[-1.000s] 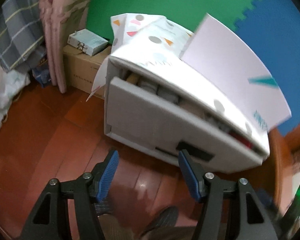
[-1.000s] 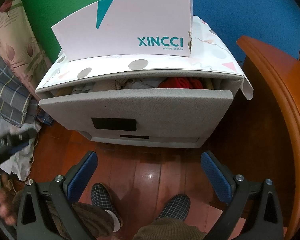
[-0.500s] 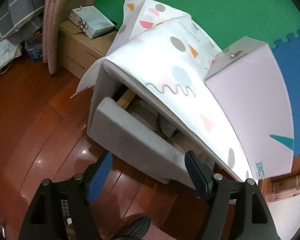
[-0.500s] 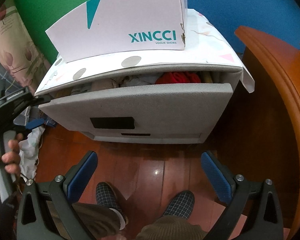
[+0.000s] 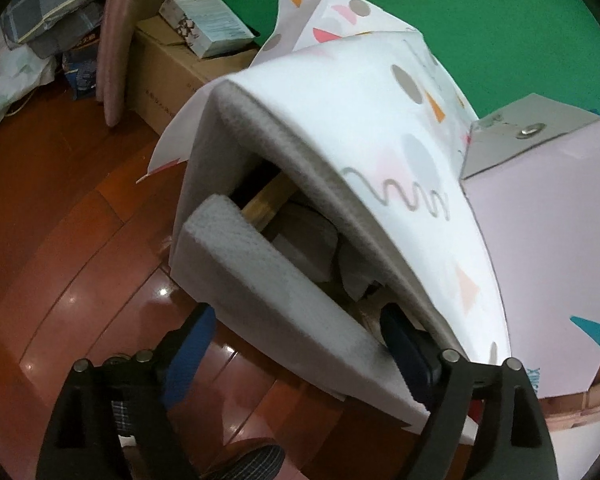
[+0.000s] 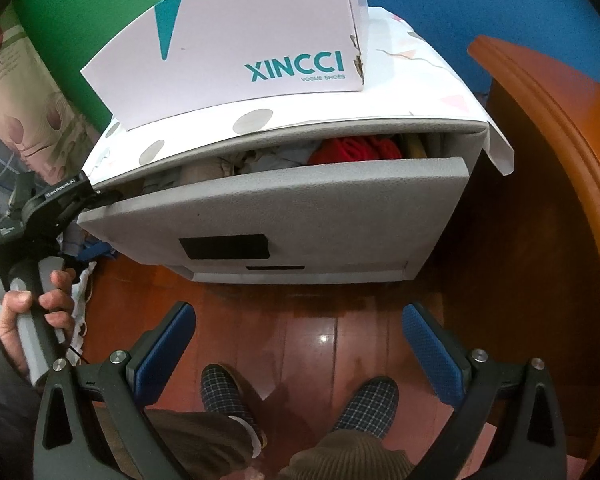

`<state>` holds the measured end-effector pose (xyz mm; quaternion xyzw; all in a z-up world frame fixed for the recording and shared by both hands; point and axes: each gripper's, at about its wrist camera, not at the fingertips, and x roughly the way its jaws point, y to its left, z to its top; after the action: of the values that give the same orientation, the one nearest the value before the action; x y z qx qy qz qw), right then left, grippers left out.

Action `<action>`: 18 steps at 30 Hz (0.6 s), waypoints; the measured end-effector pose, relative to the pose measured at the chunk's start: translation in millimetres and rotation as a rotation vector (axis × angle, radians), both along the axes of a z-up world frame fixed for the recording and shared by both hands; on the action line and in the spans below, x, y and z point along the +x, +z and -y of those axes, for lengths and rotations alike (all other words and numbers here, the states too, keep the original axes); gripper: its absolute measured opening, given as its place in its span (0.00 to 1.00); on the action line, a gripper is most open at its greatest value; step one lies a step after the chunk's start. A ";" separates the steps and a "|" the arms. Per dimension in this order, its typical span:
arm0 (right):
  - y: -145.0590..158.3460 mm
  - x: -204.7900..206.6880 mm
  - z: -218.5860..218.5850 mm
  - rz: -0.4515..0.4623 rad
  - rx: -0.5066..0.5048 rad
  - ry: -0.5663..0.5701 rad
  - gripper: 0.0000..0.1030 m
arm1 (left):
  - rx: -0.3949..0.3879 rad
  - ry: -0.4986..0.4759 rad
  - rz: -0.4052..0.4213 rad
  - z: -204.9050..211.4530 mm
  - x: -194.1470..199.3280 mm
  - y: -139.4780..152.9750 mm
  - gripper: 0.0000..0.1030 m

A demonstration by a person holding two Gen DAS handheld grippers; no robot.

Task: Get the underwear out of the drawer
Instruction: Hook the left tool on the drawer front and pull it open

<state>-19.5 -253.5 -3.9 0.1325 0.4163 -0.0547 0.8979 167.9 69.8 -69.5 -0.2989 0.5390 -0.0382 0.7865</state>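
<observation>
**Left gripper at the drawer's left corner, jaws widening; right gripper idle in front**

Far left, right wrist view: a hand point(image 6: 32, 316) grips the handle of the left gripper point(image 5: 300, 344), whose black head reaches to the left end of the grey drawer front point(image 6: 284, 216). In the left wrist view its jaws are opening and straddle the top edge of that front: one blue pad point(image 5: 188, 352) is on the outer side over the floor, the other on the inner side, dipped into the gap. Neither pad looks pressed on the panel.

Centre: the drawer is pulled out a little from the grey cabinet point(image 5: 204, 152), which is draped with a patterned white cover point(image 5: 380, 120). Folded clothes fill the gap: grey and white pieces point(image 5: 308, 240) at the left end, beige and pale pieces in the middle, a red garment point(image 6: 356, 150) toward the right. Which of these is the underwear I cannot tell. All of it lies inside the drawer.

A white shoe box point(image 6: 236, 56) lettered XINCCI sits on the cabinet top.

Near centre: the right gripper point(image 6: 300, 344) hangs over the wooden floor point(image 6: 320, 320), short of the drawer, jaws wide apart with nothing between them. Two checked slippers point(image 6: 224, 388) are below it.

Right: a curved wooden edge point(image 6: 560, 160).
</observation>
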 end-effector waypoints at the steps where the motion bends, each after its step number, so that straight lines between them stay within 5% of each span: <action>1: -0.1 -0.3 0.2 0.000 0.000 -0.001 0.99 | 0.002 0.004 -0.003 0.2 1.3 -1.9 0.87; 18: 1.8 0.5 -0.5 0.003 0.023 -0.003 0.99 | 0.095 -0.076 0.005 -9.1 -3.3 -6.4 0.97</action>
<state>-19.1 -253.0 -2.1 0.1433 0.4154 -0.0511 0.8968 164.6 78.9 -75.8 -0.2403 0.5493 -0.0432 0.7992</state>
